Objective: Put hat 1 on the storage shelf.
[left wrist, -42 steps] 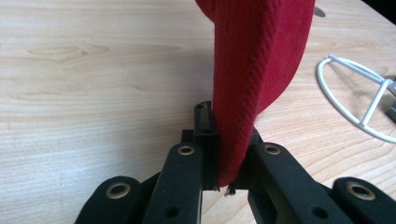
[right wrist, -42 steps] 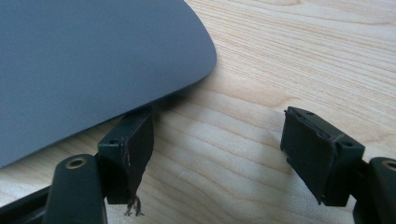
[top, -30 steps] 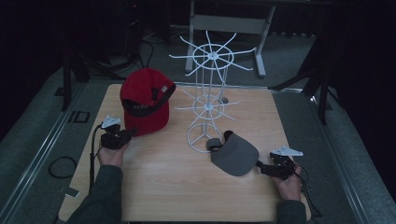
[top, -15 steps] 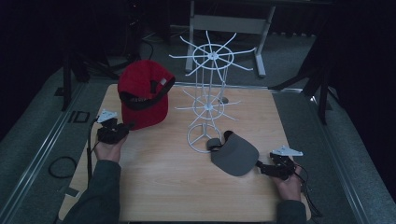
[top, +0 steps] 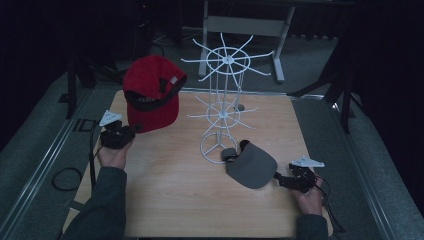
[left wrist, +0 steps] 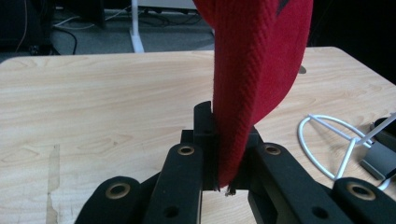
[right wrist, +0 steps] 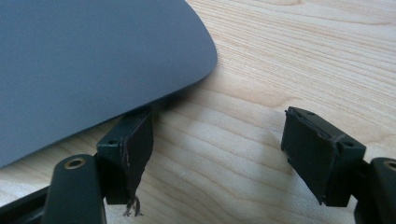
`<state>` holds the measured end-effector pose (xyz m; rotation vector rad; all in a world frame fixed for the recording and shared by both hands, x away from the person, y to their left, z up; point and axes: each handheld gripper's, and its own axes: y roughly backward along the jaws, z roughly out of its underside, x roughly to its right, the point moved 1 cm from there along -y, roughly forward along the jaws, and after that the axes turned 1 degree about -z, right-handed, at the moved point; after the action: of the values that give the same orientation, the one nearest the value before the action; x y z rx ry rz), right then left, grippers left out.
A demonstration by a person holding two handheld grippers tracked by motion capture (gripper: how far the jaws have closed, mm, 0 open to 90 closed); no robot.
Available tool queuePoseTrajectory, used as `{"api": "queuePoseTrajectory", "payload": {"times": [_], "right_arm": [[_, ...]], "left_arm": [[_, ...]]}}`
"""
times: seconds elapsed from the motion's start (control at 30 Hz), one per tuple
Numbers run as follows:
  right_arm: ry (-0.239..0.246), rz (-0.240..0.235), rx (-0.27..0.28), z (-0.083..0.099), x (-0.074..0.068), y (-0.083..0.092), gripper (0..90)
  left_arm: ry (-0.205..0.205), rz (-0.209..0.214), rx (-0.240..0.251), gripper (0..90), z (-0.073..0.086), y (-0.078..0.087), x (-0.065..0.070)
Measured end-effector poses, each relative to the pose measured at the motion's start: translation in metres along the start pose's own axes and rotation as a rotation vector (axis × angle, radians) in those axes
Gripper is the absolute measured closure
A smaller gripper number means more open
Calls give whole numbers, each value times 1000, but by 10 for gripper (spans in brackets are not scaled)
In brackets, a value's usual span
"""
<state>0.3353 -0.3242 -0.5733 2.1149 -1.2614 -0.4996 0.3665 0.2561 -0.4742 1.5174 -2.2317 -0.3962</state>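
My left gripper (top: 131, 131) is clamped tight on the brim of the red cap (top: 150, 92), and in the left gripper view the red weave (left wrist: 259, 70) stands pinched between the two black jaws. From the high view I see the cap lifted clear of the wooden table (top: 165, 200), its opening turned toward me, with a dark inner band and a small pale patch near the back strap; I can't read anything on that patch, it is too small. My right gripper (top: 280, 181) sits low at the table's near right corner with its jaws spread wide, holding nothing. In the right gripper view one jaw is tucked just under the edge of the grey cap's brim (right wrist: 84, 65), the other stands apart over bare wood. The grey cap (top: 250, 165) lies flat on the table, just beside the base ring of the white wire rack (top: 222, 112), which stands upright in the middle. I see no readable brand or writing on either cap.
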Motion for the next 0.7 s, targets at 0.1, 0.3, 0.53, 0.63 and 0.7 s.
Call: {"api": "queuePoseTrajectory", "payload": {"times": [0.1,0.3,0.53,0.63,0.7], "right_arm": [[0,0,0,0,0,0,253],[1,0,0,0,0,0,253],[0,0,1,0,0,0,253],[0,0,1,0,0,0,252],[0,0,1,0,0,0,253]], "left_arm": [[-6,0,10,859,-4,2,1],[-15,-4,25,859,-12,5,3],[-25,-3,42,858,-21,9,6],[-31,-4,48,859,-24,10,7],[-32,-6,52,859,-26,11,8]]}}
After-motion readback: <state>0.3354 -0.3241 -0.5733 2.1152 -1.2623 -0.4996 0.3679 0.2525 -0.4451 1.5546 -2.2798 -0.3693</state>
